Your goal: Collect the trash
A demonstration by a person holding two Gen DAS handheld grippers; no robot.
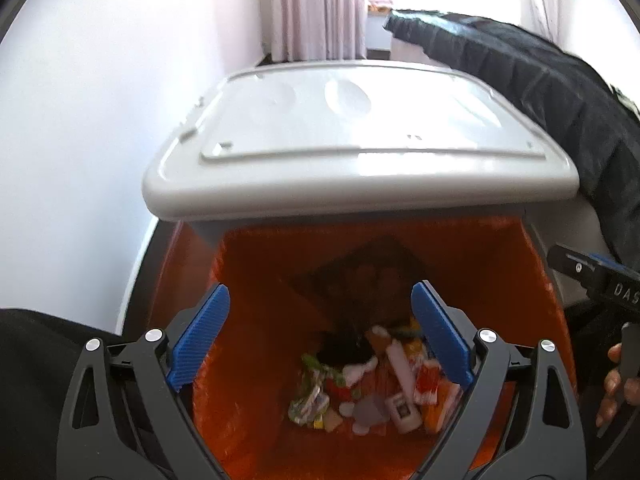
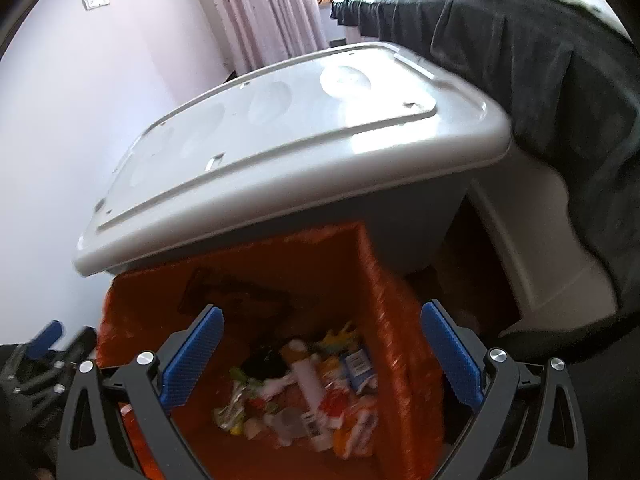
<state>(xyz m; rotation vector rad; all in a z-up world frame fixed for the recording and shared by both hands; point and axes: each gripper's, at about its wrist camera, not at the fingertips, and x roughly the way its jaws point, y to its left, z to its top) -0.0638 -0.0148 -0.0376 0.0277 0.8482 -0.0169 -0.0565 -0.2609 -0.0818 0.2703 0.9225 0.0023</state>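
Left wrist view: the left gripper (image 1: pixel 320 308) hangs with fingers spread wide and empty over the orange-lined grey plastic bin (image 1: pixel 256 280), whose pile of crumpled wrappers (image 1: pixel 372 384) lies at the bottom. The right gripper (image 1: pixel 600 280) is cut off at the edge.

Right wrist view: the right gripper's fingers (image 2: pixel 192 356) are likewise apart, empty. A white wall socket (image 2: pixel 96 1) shows only here; the wrappers are blurred.

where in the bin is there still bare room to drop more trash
Bare orange liner shows on the near-left floor and up the bin walls. The wrappers crowd the middle and right. The raised gray lid overhangs the far side.
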